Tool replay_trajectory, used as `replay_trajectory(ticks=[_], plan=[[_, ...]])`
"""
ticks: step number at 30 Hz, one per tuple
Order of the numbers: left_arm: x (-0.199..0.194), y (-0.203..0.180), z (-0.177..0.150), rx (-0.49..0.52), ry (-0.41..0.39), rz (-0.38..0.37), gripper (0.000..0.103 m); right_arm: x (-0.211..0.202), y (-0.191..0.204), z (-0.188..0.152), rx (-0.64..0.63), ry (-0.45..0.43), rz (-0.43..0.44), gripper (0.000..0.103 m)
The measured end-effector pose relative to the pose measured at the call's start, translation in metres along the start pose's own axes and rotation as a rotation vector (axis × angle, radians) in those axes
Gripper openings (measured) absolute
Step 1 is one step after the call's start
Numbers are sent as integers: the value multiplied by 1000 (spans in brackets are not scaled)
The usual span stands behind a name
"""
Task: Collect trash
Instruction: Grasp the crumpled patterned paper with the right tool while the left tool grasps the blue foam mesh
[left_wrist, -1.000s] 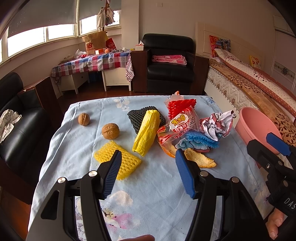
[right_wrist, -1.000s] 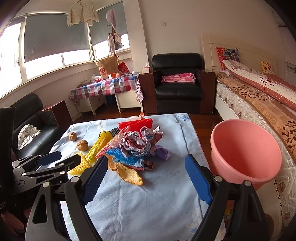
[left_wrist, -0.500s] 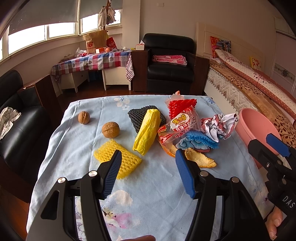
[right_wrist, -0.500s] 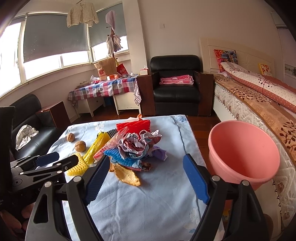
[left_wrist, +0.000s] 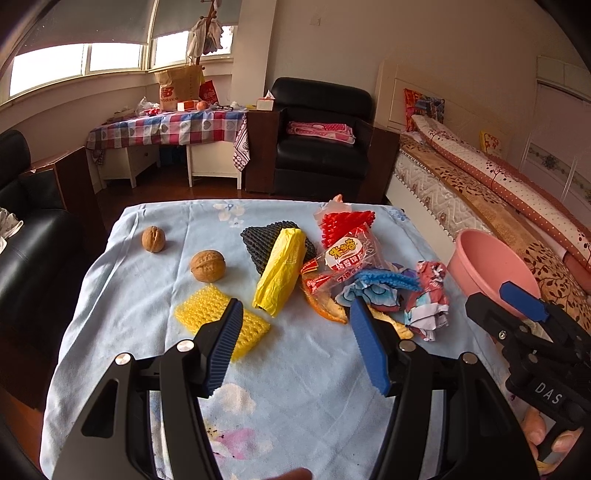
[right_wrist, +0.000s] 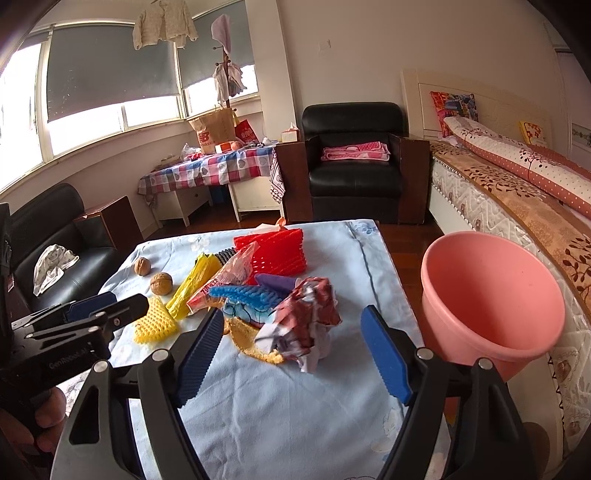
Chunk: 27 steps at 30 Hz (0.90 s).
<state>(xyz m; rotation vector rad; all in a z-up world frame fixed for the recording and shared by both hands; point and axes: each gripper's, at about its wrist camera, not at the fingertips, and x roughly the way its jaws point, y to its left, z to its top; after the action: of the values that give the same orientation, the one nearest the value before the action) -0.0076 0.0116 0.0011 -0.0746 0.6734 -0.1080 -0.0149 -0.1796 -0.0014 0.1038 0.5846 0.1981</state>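
The table (right_wrist: 280, 413), draped in a pale blue flowered cloth, is carrying a heap of rubbish at its middle, and the pink plastic basin (right_wrist: 491, 291) is waiting off its right edge, beside the bed. Judging by the layout, the step in hand is the first pick, and it would go best if the right gripper (right_wrist: 295, 350) were taking the nearest, loosest piece, coming down over it so both pads are straddling its bulk rather than pinching a stray corner, then carrying it right to the basin. That piece is the crumpled printed paper wad (right_wrist: 303, 325), which is lying just beyond and between the right gripper's fingers, not yet touched; those jaws are narrowing but standing well apart, with nothing pressed between them. The left gripper (left_wrist: 295, 347) is hovering with its jaws wide and empty above the near left part of the cloth, with the yellow foam fruit net (left_wrist: 221, 321) lying just past its left finger. Farther off are lying the yellow plastic bag (left_wrist: 280, 273), the red foam net (right_wrist: 277, 254), a snack wrapper (left_wrist: 347, 254) and two walnuts (left_wrist: 208, 266), the walnuts sitting well apart to the far left.
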Motion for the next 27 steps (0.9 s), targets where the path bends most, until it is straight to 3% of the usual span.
replay_trajectory(ticks=[7,11,15,19,23,27], plan=[[12,18,1,-42,35,13,61,8,-1,-3,8,19,8,76],[16,18,3,-37,42,-41,61,14,-2,-4,10,35,16,76],[23,-2,7,25,32,-74,61,19,-3,-5,12,52,28,74],[37,-19,6,132,38,-50,61,24,-3,-7,6,73,39,72],[62,-25,6,176,98,-50,42,30,-7,-7,13,95,51,72],[76,-30,9,206,106,-51,36,37,-9,-5,33,120,70,72]])
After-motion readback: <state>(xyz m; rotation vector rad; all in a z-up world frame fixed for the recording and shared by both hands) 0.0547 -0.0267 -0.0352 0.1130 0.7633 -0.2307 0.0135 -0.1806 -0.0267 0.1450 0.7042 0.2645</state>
